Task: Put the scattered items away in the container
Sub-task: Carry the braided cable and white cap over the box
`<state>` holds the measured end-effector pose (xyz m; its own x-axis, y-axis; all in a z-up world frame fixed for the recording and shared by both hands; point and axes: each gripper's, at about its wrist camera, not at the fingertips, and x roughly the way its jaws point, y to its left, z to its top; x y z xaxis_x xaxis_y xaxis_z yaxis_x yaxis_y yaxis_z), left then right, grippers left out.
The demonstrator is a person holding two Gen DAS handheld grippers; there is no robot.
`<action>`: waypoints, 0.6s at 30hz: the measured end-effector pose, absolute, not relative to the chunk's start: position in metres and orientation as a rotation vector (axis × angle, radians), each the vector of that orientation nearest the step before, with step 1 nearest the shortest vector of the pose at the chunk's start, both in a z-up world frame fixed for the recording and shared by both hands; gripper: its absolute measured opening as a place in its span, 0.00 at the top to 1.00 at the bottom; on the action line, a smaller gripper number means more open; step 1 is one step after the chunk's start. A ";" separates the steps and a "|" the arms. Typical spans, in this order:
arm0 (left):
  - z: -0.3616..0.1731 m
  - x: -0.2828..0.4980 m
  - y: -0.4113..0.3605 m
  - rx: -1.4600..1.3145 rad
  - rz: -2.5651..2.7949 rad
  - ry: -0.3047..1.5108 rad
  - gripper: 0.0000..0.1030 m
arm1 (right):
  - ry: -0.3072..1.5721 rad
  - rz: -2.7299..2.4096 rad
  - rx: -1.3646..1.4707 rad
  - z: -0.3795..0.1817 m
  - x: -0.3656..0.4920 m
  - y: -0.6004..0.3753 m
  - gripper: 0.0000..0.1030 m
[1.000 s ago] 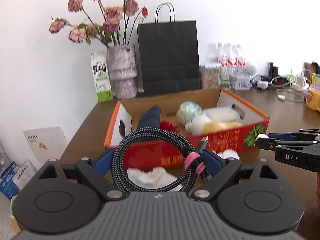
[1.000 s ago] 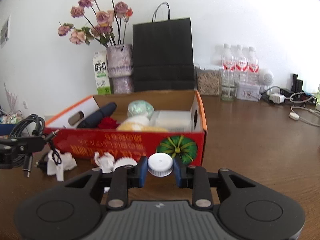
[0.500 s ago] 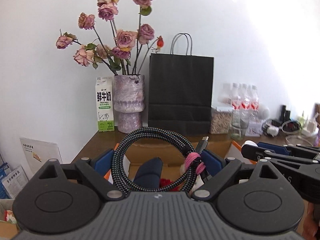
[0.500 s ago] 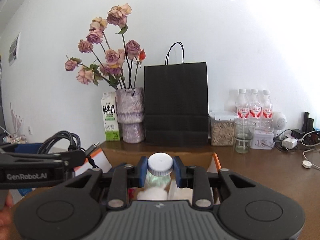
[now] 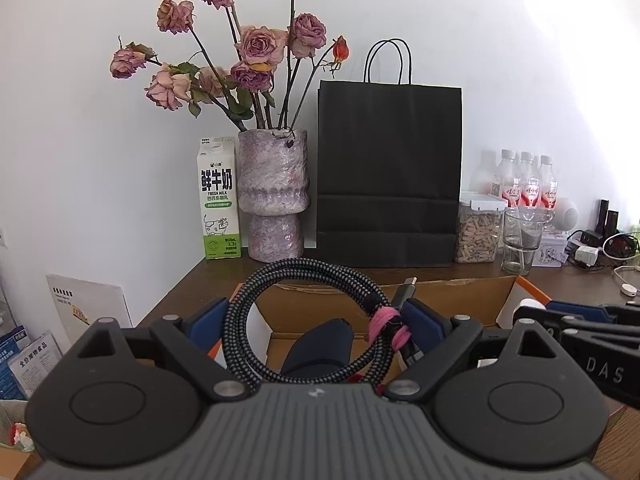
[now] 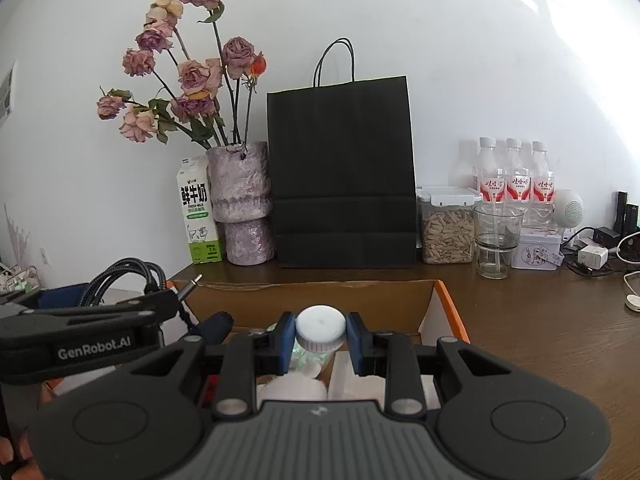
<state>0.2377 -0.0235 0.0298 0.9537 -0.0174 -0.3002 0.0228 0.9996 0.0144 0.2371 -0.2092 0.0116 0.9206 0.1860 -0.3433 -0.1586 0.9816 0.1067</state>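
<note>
We release only once the open cardboard box point(image 6: 400, 300) lies below both jaws: left gripper point(image 5: 316, 320) clenches the coiled braided black cable point(image 5: 280, 304), right gripper point(image 6: 320, 336) the white ribbed plastic cap point(image 6: 320, 326).

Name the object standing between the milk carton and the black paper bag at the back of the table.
A mottled purple vase of dried roses stands between the milk carton and the black paper bag. Both wrist views show it.

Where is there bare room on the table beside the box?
Bare wood lies right of the cardboard box, bordered behind by the glass and tin, and at far right by chargers and cables. The back row along the wall is crowded.
</note>
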 end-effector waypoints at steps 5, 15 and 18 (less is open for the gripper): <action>0.026 0.237 -0.024 0.019 -0.010 0.311 0.09 | 0.360 0.181 0.073 0.007 0.232 -0.207 0.74; 0.023 0.236 -0.020 0.010 0.050 0.285 0.02 | 0.352 0.158 0.061 0.008 0.228 -0.205 0.50; 0.027 0.230 -0.017 -0.005 0.081 0.241 0.00 | 0.315 0.154 0.060 0.008 0.223 -0.206 0.00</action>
